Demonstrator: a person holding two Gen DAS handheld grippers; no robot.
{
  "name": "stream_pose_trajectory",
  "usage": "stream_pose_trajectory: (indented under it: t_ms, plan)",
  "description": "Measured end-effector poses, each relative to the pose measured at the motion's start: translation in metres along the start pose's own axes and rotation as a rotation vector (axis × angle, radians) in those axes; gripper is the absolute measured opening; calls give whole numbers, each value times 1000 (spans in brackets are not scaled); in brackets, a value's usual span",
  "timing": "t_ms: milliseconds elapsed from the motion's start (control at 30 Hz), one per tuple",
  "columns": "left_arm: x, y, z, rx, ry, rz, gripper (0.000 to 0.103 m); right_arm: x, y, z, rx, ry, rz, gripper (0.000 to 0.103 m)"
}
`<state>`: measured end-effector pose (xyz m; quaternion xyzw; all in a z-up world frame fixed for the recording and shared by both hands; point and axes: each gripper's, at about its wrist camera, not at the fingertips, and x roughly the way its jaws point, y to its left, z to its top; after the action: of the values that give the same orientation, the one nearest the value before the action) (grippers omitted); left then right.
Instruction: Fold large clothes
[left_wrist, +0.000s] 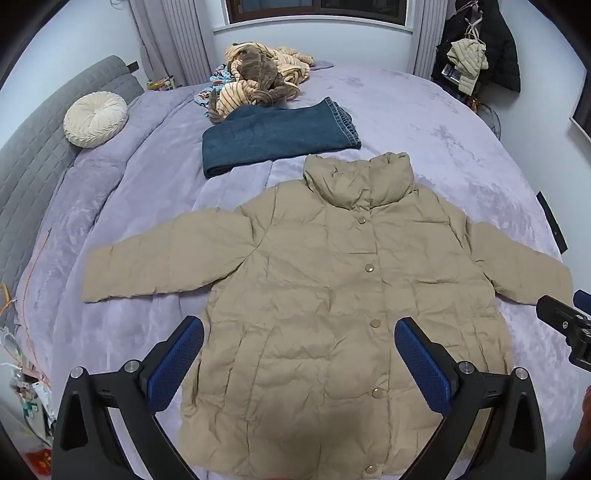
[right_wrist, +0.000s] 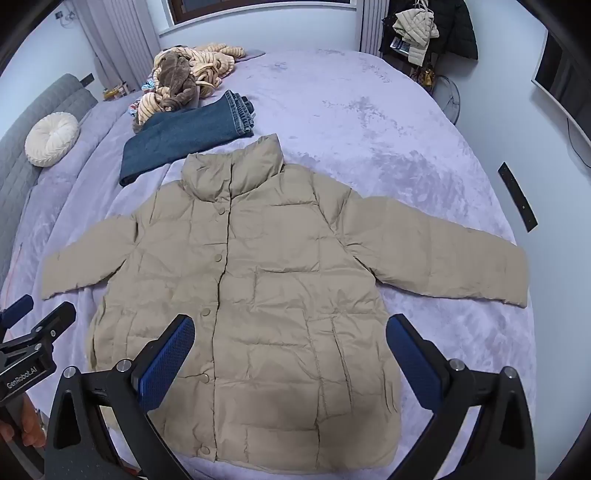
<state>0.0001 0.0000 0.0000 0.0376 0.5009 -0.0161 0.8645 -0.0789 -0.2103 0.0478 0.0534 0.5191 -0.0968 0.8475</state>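
Two black hand-held grippers with blue pads

The left gripper (left_wrist: 299, 363) and right gripper (right_wrist: 290, 360) have black angular frames, silver screws and dimpled blue pads (right_wrist: 168, 363); white "GenRobot.AI" lettering marks one body.

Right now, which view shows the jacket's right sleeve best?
The right wrist view: the right sleeve lies whole, cuff included. In the left wrist view the sleeve sits squeezed at the frame's edge, its cuff beside the right gripper.
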Motion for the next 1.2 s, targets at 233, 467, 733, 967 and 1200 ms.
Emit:
stream_pose_trajectory:
  t_ms: [233, 467, 733, 967, 1200]
  plan:
    - [-2, 19, 15, -22, 36, -63, 103, -1, 5, 6, 0, -7, -26, 103]
    - [-1, -2, 14, -10, 30, -30, 103, 6, -2, 16, 0, 18, -15, 103]
    - [7, -8, 14, -12, 44, -29, 103, 10, -2, 17, 10, 26, -22, 103]
    - [8, -8, 13, -13, 44, -29, 103, 13, -5, 16, 14, 26, -23, 103]
    - [11, -8, 11, -14, 46, -31, 103, 15, -8, 15, 14, 27, -25, 103]
